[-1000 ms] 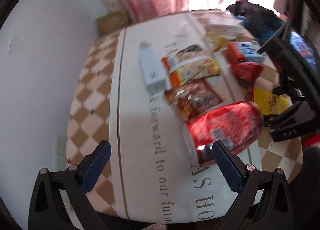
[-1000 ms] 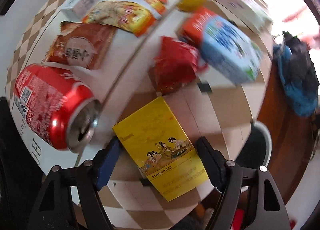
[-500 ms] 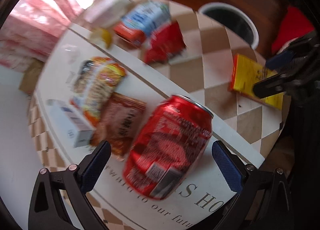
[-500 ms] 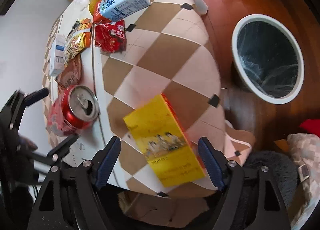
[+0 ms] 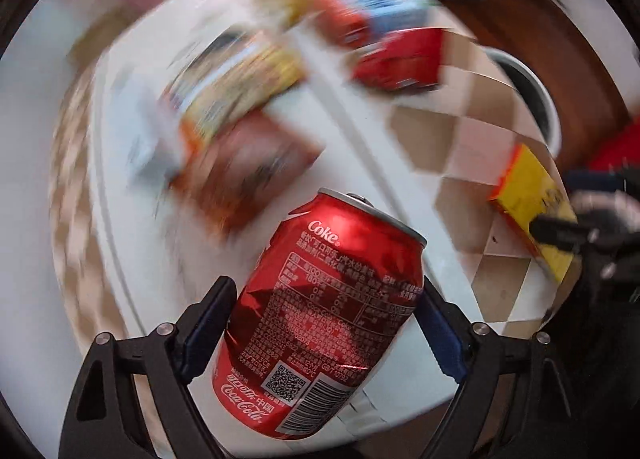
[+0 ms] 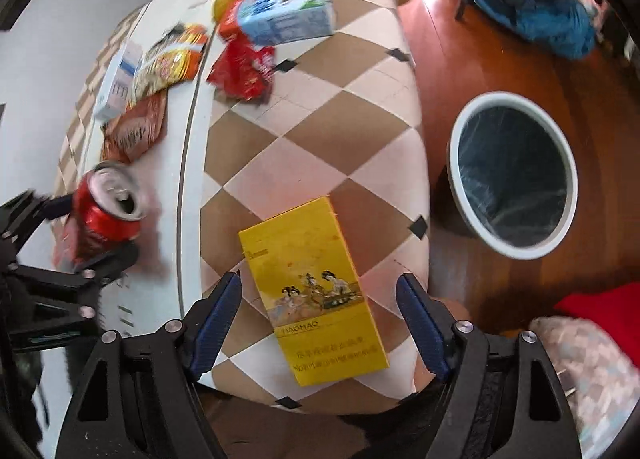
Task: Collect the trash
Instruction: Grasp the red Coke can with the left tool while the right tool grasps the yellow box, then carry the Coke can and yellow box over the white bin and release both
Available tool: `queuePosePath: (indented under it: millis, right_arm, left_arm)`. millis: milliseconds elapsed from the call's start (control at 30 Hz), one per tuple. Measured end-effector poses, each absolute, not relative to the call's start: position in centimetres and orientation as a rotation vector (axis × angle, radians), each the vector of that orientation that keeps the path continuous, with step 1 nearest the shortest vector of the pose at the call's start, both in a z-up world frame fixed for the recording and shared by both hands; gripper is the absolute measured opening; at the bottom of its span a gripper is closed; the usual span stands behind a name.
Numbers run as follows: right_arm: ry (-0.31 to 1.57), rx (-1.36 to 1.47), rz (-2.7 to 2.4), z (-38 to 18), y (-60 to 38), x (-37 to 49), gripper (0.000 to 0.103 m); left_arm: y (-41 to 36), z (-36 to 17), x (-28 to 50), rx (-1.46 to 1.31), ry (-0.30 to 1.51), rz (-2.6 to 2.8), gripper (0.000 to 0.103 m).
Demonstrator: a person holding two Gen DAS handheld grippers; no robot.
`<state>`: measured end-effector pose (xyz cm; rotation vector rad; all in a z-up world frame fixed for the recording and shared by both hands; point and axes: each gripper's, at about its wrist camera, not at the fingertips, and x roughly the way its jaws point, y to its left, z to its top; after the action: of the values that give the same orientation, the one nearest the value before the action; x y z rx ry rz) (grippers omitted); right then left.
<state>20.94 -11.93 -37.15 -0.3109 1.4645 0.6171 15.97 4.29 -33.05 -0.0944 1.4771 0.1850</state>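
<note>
Only the right view shows the bin [image 6: 514,175]; left hand-held gripper [image 5: 324,323] clamps can [image 5: 320,315].

L tongs [image 5: 325,311] closed on the can [image 5: 324,323], pads touching both sides. R tongs [image 6: 320,311] spread wide, straddling the yellow box [image 6: 312,291], pads clear of it.

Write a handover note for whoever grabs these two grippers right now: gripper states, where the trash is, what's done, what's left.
Left gripper: shut on the red cola can, top opened.
Right gripper: open, straddling the yellow box on the checkered cloth, not gripping.
White bin: on the floor right of the table, nothing visible inside the black liner.
Done: can grasped only.
Left: bin the can, grab the box, then the red wrapper, milk carton and snack packets.
</note>
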Motion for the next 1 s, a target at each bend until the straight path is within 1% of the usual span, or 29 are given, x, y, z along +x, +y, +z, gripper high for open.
queuePosePath:
  millis: [67, 100, 167, 233, 300, 367, 400, 467, 533, 633, 733, 800, 967, 1000]
  right_arm:
    - [1.455, -0.375, 0.596, -37.5, -10.9, 20.1, 0.080]
    - [1.455, -0.396, 0.590, -37.7, -10.5, 19.7, 0.077]
    - [1.424, -0.435, 0.554, -37.5, -10.1, 18.9, 0.064]
    - [1.439, -0.382, 0.571, -37.1, -10.3, 18.3, 0.064]
    - [1.469, -0.323, 0.600, -36.9, -9.8, 17.9, 0.064]
    - [1.479, -0.308, 0.604, -36.8, -9.6, 17.6, 0.064]
    - [1.489, -0.302, 0.603, -36.8, -9.5, 17.4, 0.064]
    - [1.489, -0.313, 0.597, -36.8, -9.4, 17.2, 0.065]
    - [1.481, -0.345, 0.592, -36.8, -9.1, 17.0, 0.066]
    - [1.461, -0.391, 0.573, -37.2, -8.7, 16.9, 0.066]
    - [1.442, -0.444, 0.526, -37.1, -8.2, 16.2, 0.062]
    - [1.435, -0.451, 0.505, -37.0, -8.0, 15.9, 0.062]
    - [1.432, -0.394, 0.497, -36.2, -8.3, 15.6, 0.061]
    - [1.425, -0.365, 0.503, -35.7, -8.6, 15.7, 0.061]
  left_arm:
    - [5.8, -33.0, 14.0, -0.238, 1.482, 0.261, 0.087]
    - [6.5, -32.9, 13.3, -0.288, 1.470, 0.287, 0.087]
    - [8.2, -33.0, 11.6, -0.374, 1.439, 0.341, 0.087]
    - [9.5, -33.6, 10.3, -0.422, 1.431, 0.354, 0.087]
    - [10.5, -34.4, 9.3, -0.410, 1.445, 0.383, 0.088]
    - [11.5, -34.9, 8.1, -0.413, 1.442, 0.394, 0.088]
    - [10.6, -35.8, 7.5, -0.424, 1.436, 0.395, 0.087]
    - [11.2, -35.5, 6.2, -0.437, 1.403, 0.393, 0.087]
    - [11.7, -35.6, 5.3, -0.430, 1.392, 0.401, 0.085]
    - [11.5, -34.9, 3.8, -0.417, 1.364, 0.411, 0.084]
    - [10.3, -34.0, 1.8, -0.393, 1.334, 0.435, 0.084]
    - [9.3, -33.2, 2.2, -0.382, 1.309, 0.450, 0.084]
    - [8.4, -29.3, -0.2, -0.364, 1.224, 0.476, 0.084]
    - [9.3, -28.3, 1.0, -0.365, 1.210, 0.476, 0.084]
